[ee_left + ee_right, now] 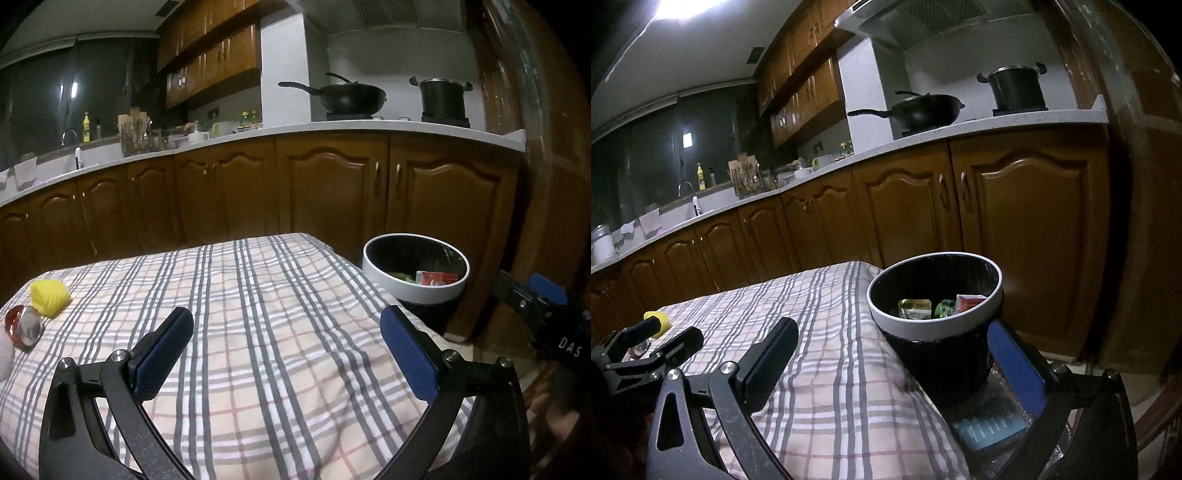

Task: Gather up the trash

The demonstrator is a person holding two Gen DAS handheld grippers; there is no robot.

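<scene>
**A:** Dim kitchen, brown cabinets (332, 192) all along the back, wok (351, 98) and pot (443, 98) up on the counter. You're over a table with a plaid cloth (258, 332). Where's the trash?

**B:** Some's already in the bin (934, 325), which sits just off the table's right edge: a red carton (969, 301) and a couple of wrappers (916, 308) inside. On the cloth's far left you've got a yellow crumpled thing (50, 297) and, just beside it, a red-and-silver lid-like bit (24, 326).

**A:** And the claws?

**B:** Your left gripper (288, 352) is spread wide over bare cloth, nothing between the pads. Your right gripper (897, 369) is apart too, hanging near the table's corner with the bin just ahead. There's a blurry bluish packet low by its blue pad; can't tell if it's touching.
</scene>
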